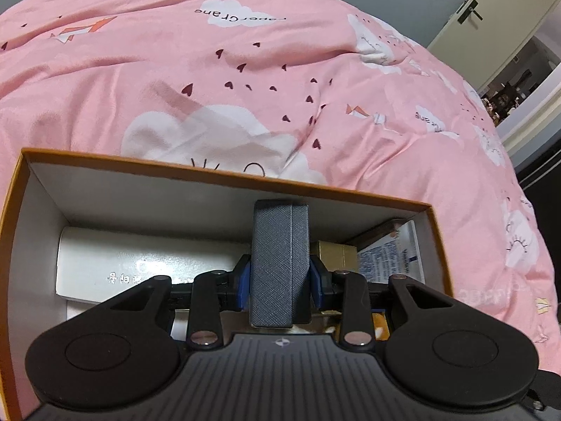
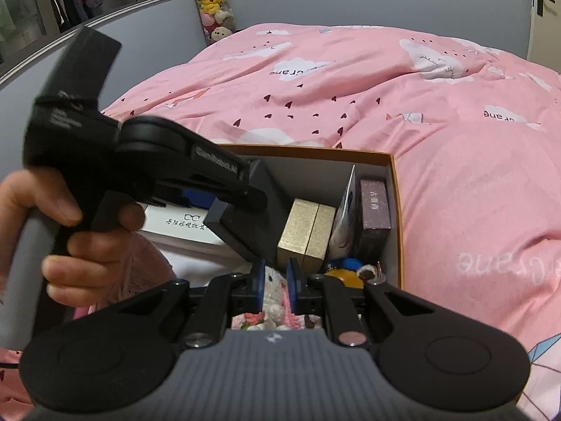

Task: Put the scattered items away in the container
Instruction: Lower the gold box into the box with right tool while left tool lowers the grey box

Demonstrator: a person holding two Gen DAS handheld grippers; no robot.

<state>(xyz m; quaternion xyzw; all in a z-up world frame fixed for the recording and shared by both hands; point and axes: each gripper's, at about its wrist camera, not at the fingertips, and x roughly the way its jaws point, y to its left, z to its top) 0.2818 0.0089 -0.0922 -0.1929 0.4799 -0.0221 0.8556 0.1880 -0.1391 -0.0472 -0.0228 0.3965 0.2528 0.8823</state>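
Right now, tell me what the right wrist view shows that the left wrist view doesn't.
Only the right wrist view: the hand holding the left gripper, a crocheted doll beneath the right gripper, whose jaws are opening, and a purple box. Only the left: a doorway. Both: orange box, grey case, gold box.

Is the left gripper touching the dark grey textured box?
Touching. The left wrist view shows the left gripper's blue pads pressed against both sides of the dark grey textured box, held over the orange-rimmed cardboard box.
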